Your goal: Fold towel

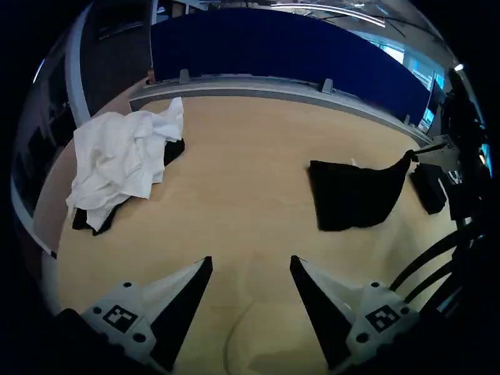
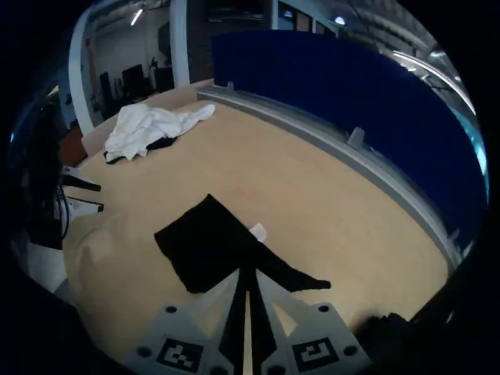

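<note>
Two tools, one black towel (image 1: 350, 194), one heap of white cloth (image 1: 125, 156) — all at a wooden table (image 1: 250, 156). Left tool (image 1: 250, 262): fingers wide apart, holding nothing, above the table. Right tool (image 2: 247, 274): fingers pinched on a towel corner — the left gripper view shows that corner raised at far right, the rest lying flat.

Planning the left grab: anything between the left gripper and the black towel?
Nothing visible: bare table lies between left gripper and black towel. The white cloth pile sits off to the other side.
</note>
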`<state>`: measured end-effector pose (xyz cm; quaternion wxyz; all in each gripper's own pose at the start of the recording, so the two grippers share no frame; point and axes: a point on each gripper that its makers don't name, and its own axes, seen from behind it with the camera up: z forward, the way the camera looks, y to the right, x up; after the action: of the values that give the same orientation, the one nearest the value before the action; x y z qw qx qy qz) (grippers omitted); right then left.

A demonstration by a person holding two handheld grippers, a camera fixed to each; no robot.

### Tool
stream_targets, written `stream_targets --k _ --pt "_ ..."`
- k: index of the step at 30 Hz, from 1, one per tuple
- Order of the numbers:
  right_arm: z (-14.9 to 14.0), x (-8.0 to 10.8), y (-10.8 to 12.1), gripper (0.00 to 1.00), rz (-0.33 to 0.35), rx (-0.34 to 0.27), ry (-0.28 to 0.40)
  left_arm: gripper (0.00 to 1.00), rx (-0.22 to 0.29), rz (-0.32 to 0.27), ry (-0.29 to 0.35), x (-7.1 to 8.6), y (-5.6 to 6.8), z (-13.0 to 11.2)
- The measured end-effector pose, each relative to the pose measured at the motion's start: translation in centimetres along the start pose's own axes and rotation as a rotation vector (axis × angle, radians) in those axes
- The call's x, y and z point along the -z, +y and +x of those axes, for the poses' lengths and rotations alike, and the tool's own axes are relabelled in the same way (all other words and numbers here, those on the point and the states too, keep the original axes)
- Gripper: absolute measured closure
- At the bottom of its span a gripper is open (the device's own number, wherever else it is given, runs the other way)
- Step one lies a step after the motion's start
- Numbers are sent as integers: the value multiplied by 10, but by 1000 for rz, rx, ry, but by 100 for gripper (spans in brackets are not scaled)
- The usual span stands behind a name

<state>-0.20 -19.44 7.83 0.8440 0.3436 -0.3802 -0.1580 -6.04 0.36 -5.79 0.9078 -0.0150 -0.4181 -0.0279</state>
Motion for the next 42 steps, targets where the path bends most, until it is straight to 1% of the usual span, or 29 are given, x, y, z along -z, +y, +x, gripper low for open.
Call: stream_targets --k 4,11,17,20,23,26,29,32,36,42 --pt "15 -14 -19 97 31 33 2 8 11 1 10 1 -2 1" --pt "38 -44 -64 97 102 95 -3 8 35 0 30 4 -3 4" --pt "42 -76 -108 97 175 143 -27 8 46 3 41 5 -5 2" --pt "28 -96 -131 97 217 151 -66 8 52 6 45 6 -6 1" --pt "3 -114 -149 97 252 147 -126 8 59 6 46 7 -7 -1" --pt "-17 -126 -159 97 264 137 -170 8 67 3 45 7 -9 -4" --pt "-20 -129 -162 97 264 120 -176 8 75 6 44 7 -13 -5" --pt "-19 -128 -161 97 266 110 -174 8 82 4 43 8 -15 -5" --pt "-17 -125 -159 97 268 109 -169 8 81 0 43 6 -14 -4" --pt "-11 -118 -157 93 264 102 -148 8 68 -4 45 6 -11 -1"
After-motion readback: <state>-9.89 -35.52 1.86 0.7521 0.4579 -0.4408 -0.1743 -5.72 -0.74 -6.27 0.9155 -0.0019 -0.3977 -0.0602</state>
